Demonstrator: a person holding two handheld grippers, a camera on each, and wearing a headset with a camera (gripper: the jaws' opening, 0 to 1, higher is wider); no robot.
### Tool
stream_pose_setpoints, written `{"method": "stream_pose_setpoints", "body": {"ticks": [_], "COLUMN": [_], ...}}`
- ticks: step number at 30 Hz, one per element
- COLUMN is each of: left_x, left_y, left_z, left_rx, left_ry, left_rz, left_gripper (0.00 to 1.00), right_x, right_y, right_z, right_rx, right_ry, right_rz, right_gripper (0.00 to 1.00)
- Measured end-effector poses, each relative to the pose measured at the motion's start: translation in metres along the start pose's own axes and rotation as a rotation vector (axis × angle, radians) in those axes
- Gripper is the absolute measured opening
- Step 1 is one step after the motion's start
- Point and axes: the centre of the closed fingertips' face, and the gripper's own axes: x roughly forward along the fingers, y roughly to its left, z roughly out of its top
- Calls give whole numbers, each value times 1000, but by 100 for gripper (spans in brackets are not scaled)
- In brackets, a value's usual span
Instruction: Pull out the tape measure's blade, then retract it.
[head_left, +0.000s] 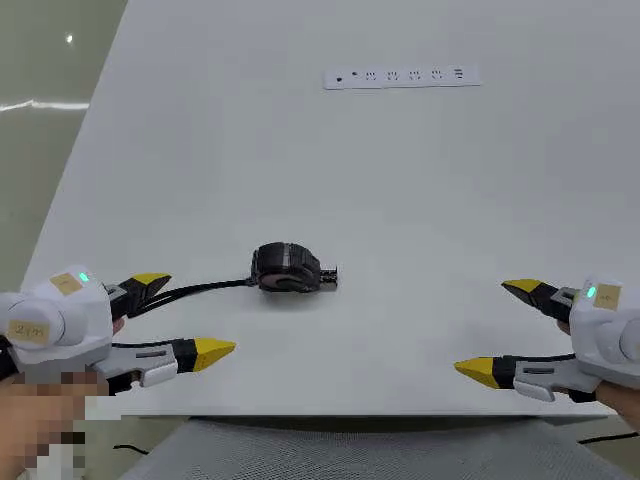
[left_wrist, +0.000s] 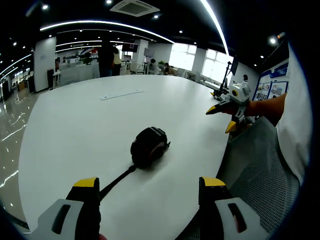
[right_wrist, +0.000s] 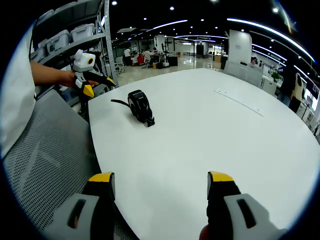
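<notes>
A black tape measure (head_left: 287, 270) lies on the white table (head_left: 400, 180), its blade tip pointing right and a black strap (head_left: 195, 290) trailing left. It also lies ahead in the left gripper view as the tape measure (left_wrist: 148, 146) and far off in the right gripper view as the tape measure (right_wrist: 140, 106). My left gripper (head_left: 190, 315) stands open at the near left, the strap running toward its yellow tips. My right gripper (head_left: 492, 328) stands open at the near right, well apart from the tape. Neither holds anything.
A white power strip (head_left: 401, 77) lies at the table's far side. The table's near edge runs just under both grippers, with a grey mesh chair back (head_left: 380, 450) below it. Shelving with bins (right_wrist: 70, 37) stands behind.
</notes>
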Motion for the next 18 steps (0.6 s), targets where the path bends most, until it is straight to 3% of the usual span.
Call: {"method": "stream_pose_setpoints", "body": {"ticks": [18], "left_x": [27], "left_y": [6], "left_z": [5], "left_rx": [132], "left_ry": [74], "left_rz": [-102], "left_gripper": [75], "right_x": [25], "right_y": [0], "right_z": [5], "right_rx": [-87], "right_ry": [28], "right_rz": [76], "right_gripper": [73]}}
